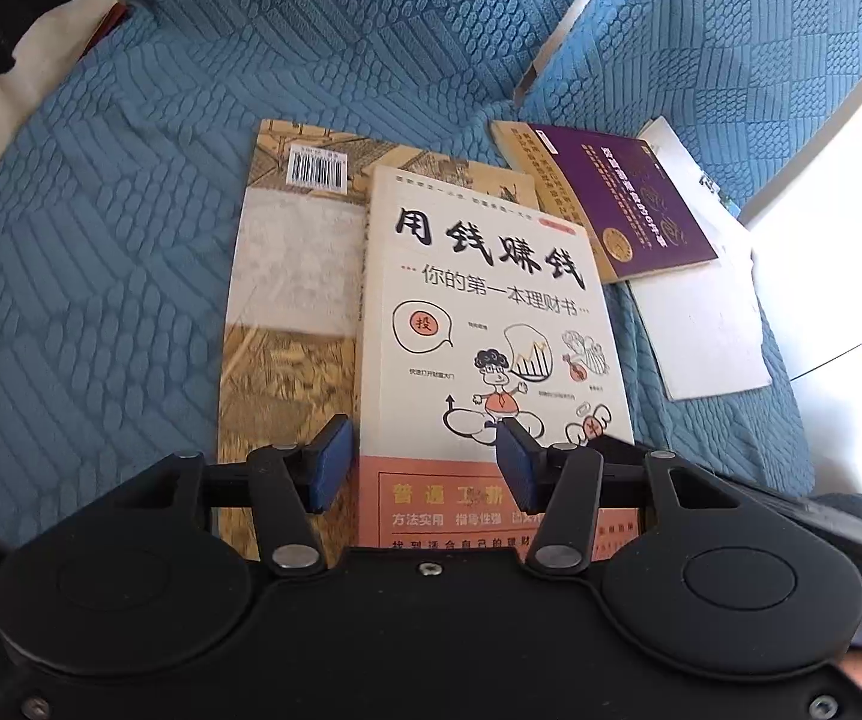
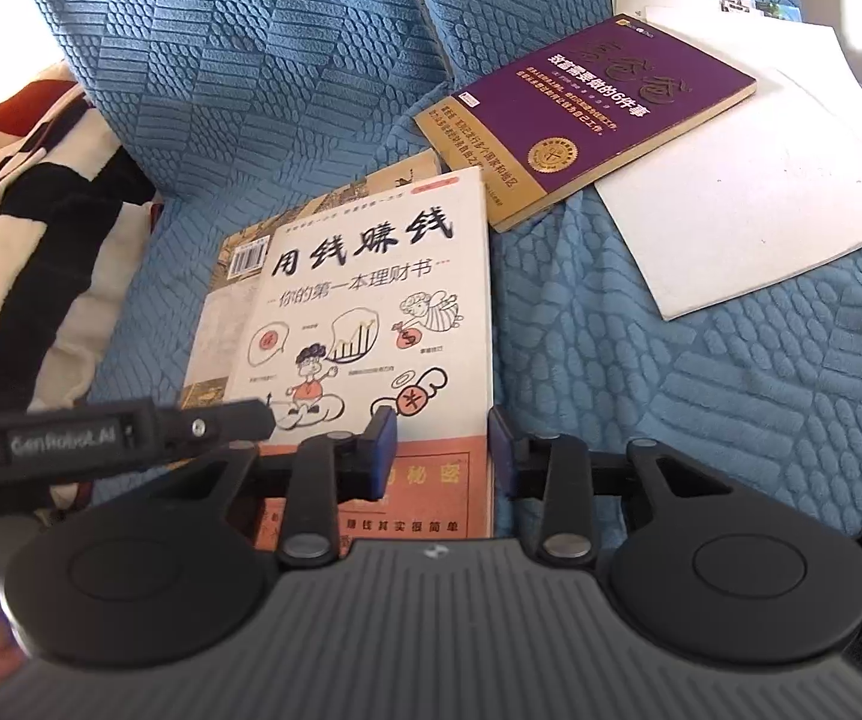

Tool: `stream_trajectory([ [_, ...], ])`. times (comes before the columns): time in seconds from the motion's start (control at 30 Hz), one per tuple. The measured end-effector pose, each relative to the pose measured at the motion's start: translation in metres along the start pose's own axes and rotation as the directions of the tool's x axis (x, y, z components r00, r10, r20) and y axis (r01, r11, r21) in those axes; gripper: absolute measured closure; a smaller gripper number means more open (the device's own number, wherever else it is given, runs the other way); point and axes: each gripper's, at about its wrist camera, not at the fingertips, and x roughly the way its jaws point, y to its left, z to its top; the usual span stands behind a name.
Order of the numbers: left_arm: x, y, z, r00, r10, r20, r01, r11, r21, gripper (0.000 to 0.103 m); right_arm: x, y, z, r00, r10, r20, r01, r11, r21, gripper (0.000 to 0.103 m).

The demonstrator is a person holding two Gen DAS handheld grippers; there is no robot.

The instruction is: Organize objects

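Two hand-held claws hover over a pile of books on a sofa covered in a blue quilted throw [image 1: 131, 240]. The left claw [image 1: 422, 462] is spread, with nothing between its blue pads; it sits just above the lower part of a white paperback with cartoon drawings [image 1: 485, 312]. The right claw [image 2: 440, 456] is also spread and empty, straddling that book's right edge near its orange bottom band.

The white paperback lies on top of a larger tan book with a barcode [image 1: 287, 276], shifted to its right. A purple paperback with a gold seal [image 2: 593, 114] lies beyond, overlapping a sheet of white card or a thin white booklet [image 2: 779, 192].

The likely step is squaring the white book onto the tan one. That calls for pads pressed flat against opposite edges and a gentle slide, since glossy covers slip on each other while the soft throw gives way beneath.

The throw is embossed with ribbed blocks. A striped fleece blanket [image 2: 29, 180] lies at the left.
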Motion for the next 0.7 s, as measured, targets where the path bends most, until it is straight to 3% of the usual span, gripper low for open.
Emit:
stream_trajectory([
  [0.37,-0.011,0.007,-0.01,1.0,0.025,0.006,-0.024,0.997,-0.071,0.054,-0.001,0.005,-0.004,0.999,0.045,-0.024,-0.047,0.996,-0.075,0.066],
  [0.7,-0.017,0.008,-0.002,1.0,0.003,0.013,-0.002,0.995,-0.098,0.056,-0.005,0.008,0.004,0.999,0.028,-0.043,-0.03,0.999,-0.041,0.067],
])
